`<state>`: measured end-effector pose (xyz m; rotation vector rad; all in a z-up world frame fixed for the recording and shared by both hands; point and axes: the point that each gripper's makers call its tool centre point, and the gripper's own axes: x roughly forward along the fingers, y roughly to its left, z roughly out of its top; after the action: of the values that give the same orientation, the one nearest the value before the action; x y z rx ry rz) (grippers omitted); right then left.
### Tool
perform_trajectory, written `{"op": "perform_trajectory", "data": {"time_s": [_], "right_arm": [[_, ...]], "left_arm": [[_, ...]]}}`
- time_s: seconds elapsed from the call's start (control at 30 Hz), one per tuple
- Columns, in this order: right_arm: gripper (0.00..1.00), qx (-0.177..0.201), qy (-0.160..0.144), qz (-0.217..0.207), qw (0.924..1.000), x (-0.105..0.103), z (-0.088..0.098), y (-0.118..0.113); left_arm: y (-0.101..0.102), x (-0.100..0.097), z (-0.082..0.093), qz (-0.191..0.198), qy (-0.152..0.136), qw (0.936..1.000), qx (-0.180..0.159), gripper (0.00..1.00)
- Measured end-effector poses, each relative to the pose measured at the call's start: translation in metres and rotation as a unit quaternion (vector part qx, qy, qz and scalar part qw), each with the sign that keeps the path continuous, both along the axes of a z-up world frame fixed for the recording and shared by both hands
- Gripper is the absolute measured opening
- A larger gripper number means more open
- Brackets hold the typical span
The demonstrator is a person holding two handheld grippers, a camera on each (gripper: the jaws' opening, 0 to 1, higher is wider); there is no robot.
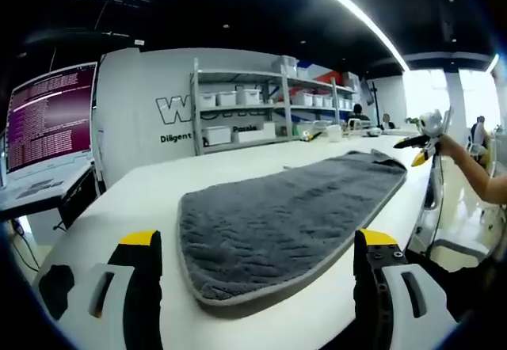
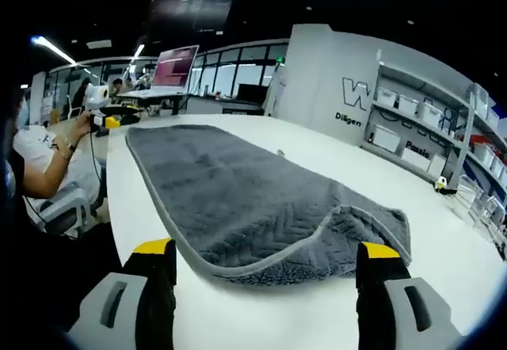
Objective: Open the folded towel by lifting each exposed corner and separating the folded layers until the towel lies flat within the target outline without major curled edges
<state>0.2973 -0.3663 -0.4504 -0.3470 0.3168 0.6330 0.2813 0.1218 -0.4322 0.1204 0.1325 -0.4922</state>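
Grey towel (image 1: 289, 219) on white table (image 1: 142, 199), long strip.

Left gripper (image 1: 257, 267): jaws wide apart, holding nothing, at the towel's near rounded end. Right gripper (image 2: 265, 275): jaws wide apart, holding nothing, facing the opposite end, where a corner layer lies folded over. Shelving with bins (image 1: 238, 112) and a monitor (image 1: 49, 116) behind.

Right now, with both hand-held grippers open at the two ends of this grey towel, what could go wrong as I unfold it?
1. The towel still shows a folded-over layer at the end near the right hand-held gripper; grabbing both layers together would likely drag it instead of opening it.
2. The towel lies close to the table edge, so a pull that way might slide it off.
3. The left hand-held gripper faces a rounded hem; the jaws may slip off it.
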Motion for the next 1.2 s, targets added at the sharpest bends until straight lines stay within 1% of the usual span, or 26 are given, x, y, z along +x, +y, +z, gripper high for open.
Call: {"op": "perform_trajectory", "data": {"time_s": [0.07, 0.1, 0.17, 0.2, 0.3, 0.37, 0.43, 0.5, 0.53, 0.57, 0.6, 0.63, 0.67, 0.73, 0.77, 0.8, 0.83, 0.9, 0.97, 1.03, 1.1, 1.2], "right_arm": [[0.92, -0.008, -0.010, -0.006, 0.9999, 0.005, 0.006, -0.003], [0.90, -0.012, -0.012, -0.008, 0.9998, 0.007, 0.009, -0.004], [0.86, -0.015, -0.016, -0.021, 0.9996, 0.015, 0.016, -0.008], [0.85, -0.016, -0.017, -0.025, 0.9994, 0.018, 0.018, -0.009], [0.81, -0.027, -0.028, -0.052, 0.9979, 0.034, 0.028, -0.014], [0.76, -0.058, -0.035, -0.061, 0.9958, 0.045, 0.031, -0.019], [0.73, -0.091, -0.035, -0.071, 0.9927, 0.056, 0.031, -0.024], [0.71, -0.129, -0.035, -0.080, 0.9878, 0.068, 0.031, -0.031], [0.68, -0.160, -0.039, -0.080, 0.9832, 0.074, 0.031, -0.036], [0.65, -0.177, -0.038, -0.081, 0.9801, 0.076, 0.030, -0.038], [0.63, -0.202, -0.039, -0.085, 0.9748, 0.085, 0.030, -0.044], [0.60, -0.219, -0.039, -0.081, 0.9716, 0.091, 0.029, -0.046], [0.57, -0.230, -0.035, -0.073, 0.9698, 0.094, 0.026, -0.046], [0.52, -0.234, -0.026, -0.068, 0.9694, 0.099, 0.023, -0.047], [0.50, -0.246, -0.013, -0.060, 0.9674, 0.098, 0.017, -0.048], [0.48, -0.254, -0.007, -0.053, 0.9656, 0.100, 0.014, -0.048], [0.43, -0.265, -0.003, -0.043, 0.9632, 0.102, 0.012, -0.047], [0.37, -0.273, 0.003, -0.039, 0.9612, 0.107, 0.010, -0.048], [0.37, -0.286, 0.012, -0.034, 0.9577, 0.114, 0.007, -0.050], [0.35, -0.300, 0.022, -0.024, 0.9533, 0.115, 0.003, -0.051], [0.31, -0.319, 0.033, -0.008, 0.9471, 0.121, -0.001, -0.052], [0.30, -0.343, 0.047, 0.009, 0.9382, 0.124, -0.004, -0.055]], "left_arm": [[-0.001, -0.003, 0.001, -0.001, -0.004, 1.0000, -0.008, 0.99], [-0.001, -0.005, 0.001, -0.001, -0.008, 1.0000, -0.003, 0.99], [0.002, -0.006, -0.001, 0.005, -0.007, 1.0000, 0.005, 0.99], [0.003, -0.006, -0.002, 0.006, -0.007, 0.9999, 0.006, 0.99], [0.008, -0.006, -0.004, 0.011, -0.008, 0.9999, 0.006, 0.99], [0.010, -0.006, -0.006, 0.010, -0.007, 0.9999, 0.008, 0.99], [0.011, -0.006, -0.008, 0.009, -0.004, 1.0000, 0.003, 0.99], [0.010, -0.006, -0.010, 0.005, -0.003, 1.0000, 0.000, 0.99], [0.011, -0.006, -0.011, 0.005, -0.001, 1.0000, -0.001, 0.99], [0.011, -0.006, -0.011, 0.006, -0.001, 1.0000, -0.002, 0.99], [0.014, -0.006, -0.013, 0.014, 0.001, 0.9999, -0.006, 0.99], [0.017, -0.005, -0.013, 0.021, 0.001, 0.9997, -0.011, 0.99], [0.019, -0.003, -0.013, 0.026, -0.001, 0.9995, -0.016, 0.99], [0.021, -0.003, -0.014, 0.028, -0.002, 0.9993, -0.023, 0.99], [0.020, -0.002, -0.014, 0.026, 0.001, 0.9993, -0.026, 0.99], [0.019, -0.003, -0.015, 0.023, 0.003, 0.9994, -0.026, 0.99], [0.018, -0.003, -0.016, 0.021, 0.006, 0.9995, -0.024, 0.99], [0.016, -0.003, -0.017, 0.019, 0.006, 0.9997, -0.017, 0.99], [0.014, -0.004, -0.017, 0.020, 0.005, 0.9997, -0.010, 0.99], [0.013, -0.003, -0.017, 0.020, 0.002, 0.9998, -0.011, 0.99], [0.011, -0.003, -0.017, 0.016, 0.006, 0.9998, -0.014, 0.99], [0.008, -0.004, -0.020, 0.011, 0.009, 0.9999, -0.007, 0.99]]}}
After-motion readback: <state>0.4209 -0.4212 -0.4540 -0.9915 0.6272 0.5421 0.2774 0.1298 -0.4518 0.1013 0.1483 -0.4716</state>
